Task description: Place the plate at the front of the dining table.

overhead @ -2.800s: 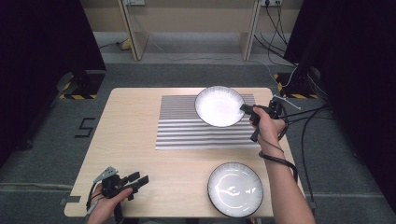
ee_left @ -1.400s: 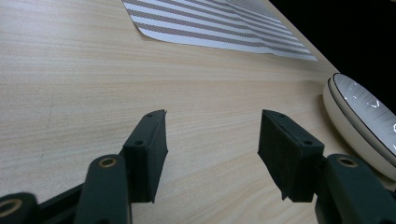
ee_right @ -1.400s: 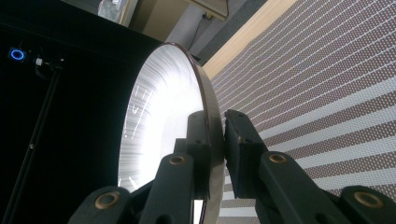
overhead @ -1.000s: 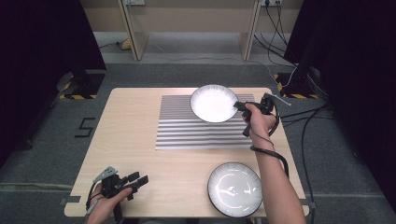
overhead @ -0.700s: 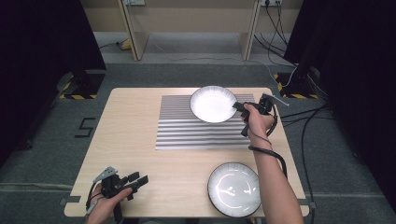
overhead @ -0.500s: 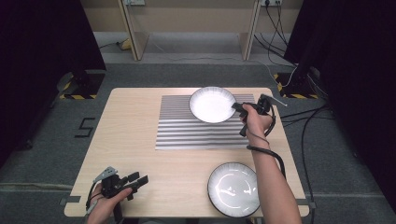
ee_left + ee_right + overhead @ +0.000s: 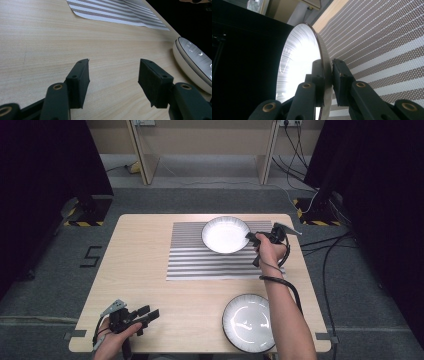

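Right gripper (image 7: 256, 239) pinches rim of white plate (image 7: 225, 234), upper centre, over striped mat (image 7: 200, 262); lower level, release gently. Left gripper (image 7: 113, 80) wide, empty.

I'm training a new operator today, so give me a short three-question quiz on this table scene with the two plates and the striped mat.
1. True or false: the right gripper is shut on the rim of a plate.
2. Where does the second plate lie? A) on the striped mat B) on the bare table near the front right corner C) between the jaws of the left gripper
3. Fill in: the left gripper has its jaws ____ over bare wood.

Key:
1. True; the pads pinch the rim above the striped mat.
2. B
3. open, with nothing between them.
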Demonstrator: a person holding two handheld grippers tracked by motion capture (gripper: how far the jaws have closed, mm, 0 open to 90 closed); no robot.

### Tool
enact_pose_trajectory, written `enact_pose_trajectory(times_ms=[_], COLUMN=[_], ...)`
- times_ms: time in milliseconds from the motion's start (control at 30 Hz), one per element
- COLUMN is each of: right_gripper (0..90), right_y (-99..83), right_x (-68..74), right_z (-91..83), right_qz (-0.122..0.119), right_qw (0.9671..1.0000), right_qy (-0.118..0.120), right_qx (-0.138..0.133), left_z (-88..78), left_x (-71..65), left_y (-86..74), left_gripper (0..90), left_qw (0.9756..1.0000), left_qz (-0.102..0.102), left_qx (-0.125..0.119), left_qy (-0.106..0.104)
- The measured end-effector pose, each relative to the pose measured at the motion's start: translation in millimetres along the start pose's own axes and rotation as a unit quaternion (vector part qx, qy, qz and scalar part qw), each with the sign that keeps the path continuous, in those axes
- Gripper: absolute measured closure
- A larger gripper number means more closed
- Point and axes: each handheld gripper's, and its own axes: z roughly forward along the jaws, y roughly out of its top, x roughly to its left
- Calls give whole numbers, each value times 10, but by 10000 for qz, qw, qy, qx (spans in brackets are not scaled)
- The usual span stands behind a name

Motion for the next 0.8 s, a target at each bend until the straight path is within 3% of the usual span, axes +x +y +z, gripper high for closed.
enact_pose_trajectory(times_ms=[800], right_gripper=[800], right_y=[-69], right_x=[-119], right_z=[254], right_qz=[-31], right_qw=[9992], right_qy=[-389], right_qx=[54], left_z=[1], left_x=[17], left_y=[-19], left_gripper=[417], left_qw=[10000], left_qz=[-17], left_qx=[21], left_qy=[-14])
